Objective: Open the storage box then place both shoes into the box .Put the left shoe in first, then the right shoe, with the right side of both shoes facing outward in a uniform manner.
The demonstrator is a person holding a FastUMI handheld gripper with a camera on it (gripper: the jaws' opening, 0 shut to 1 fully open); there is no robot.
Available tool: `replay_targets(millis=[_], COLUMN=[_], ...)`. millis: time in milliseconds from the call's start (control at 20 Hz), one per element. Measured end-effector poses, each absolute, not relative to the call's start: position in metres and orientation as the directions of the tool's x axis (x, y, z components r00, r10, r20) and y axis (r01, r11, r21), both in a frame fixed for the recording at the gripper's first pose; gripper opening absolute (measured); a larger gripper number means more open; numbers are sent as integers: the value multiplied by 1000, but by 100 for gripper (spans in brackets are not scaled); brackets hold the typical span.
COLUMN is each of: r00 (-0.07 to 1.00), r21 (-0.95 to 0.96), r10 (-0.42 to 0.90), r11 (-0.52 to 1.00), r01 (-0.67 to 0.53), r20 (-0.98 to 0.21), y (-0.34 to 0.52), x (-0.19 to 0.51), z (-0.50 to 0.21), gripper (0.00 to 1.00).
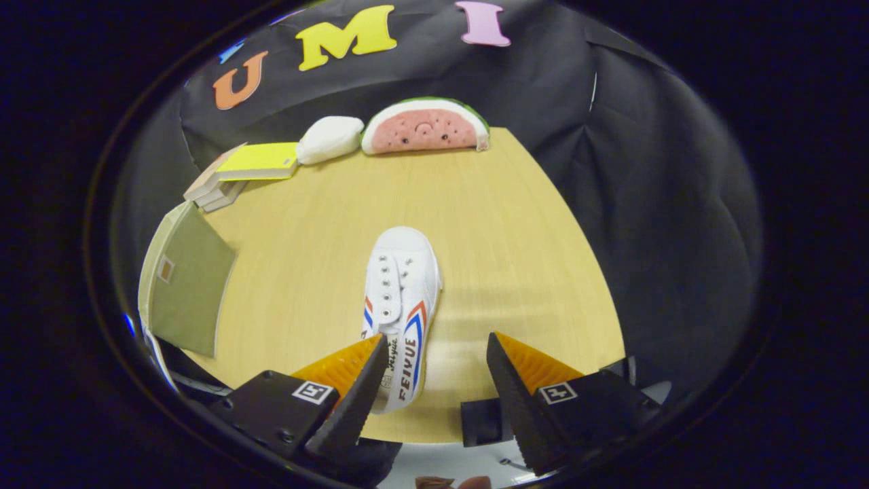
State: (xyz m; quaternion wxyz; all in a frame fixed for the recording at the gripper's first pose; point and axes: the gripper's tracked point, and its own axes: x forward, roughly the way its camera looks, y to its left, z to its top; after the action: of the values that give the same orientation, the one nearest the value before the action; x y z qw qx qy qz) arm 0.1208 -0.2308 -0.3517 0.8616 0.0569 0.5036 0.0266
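One shoe point(400, 305) lies on the wooden table point(516, 238) in my gripper view, a white canvas sneaker with red and blue stripes, toe pointing away from me toward the far wall. Its heel end sits just ahead of my gripper point(434, 367), partly behind one finger and nearer that finger than the other. My fingers stand wide apart and hold nothing; neither presses on the shoe.

Off to the side, near the table's edge, stands an olive-green fabric storage box point(187, 285). I see a flat green panel with a small label patch, but the fisheye bends it so much that I cannot tell whether that is a lid folded open or a closed side. No shoe shows inside it from here.

At the far end of the table rest a stack of books point(244, 170), a white pillow-like lump point(330, 139) and a watermelon-slice cushion point(424, 129), well apart from the shoe.

By my judgement the task is early: this shoe is not yet gripped, nothing is seen boxed, and both placements remain.
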Motion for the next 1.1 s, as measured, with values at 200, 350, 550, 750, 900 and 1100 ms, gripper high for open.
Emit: replay_targets(millis=[200, 350, 550, 750, 900, 1100], r00=[411, 371, 300, 258, 248, 248], r21=[154, 167, 200, 223, 232, 272], r10=[140, 157, 208, 251, 255, 277], r11=[988, 986, 978, 966, 966, 961], r01=[1, -5, -59, -135, -116, -55], r20=[-901, -915, -931, -933, -935, -928], y=[-226, -224, -217, -208, -208, -213], x=[135, 146, 150, 152, 153, 155], z=[-381, -391, -399, -394, -396, -393], gripper=[94, 94, 90, 65, 45, 18])
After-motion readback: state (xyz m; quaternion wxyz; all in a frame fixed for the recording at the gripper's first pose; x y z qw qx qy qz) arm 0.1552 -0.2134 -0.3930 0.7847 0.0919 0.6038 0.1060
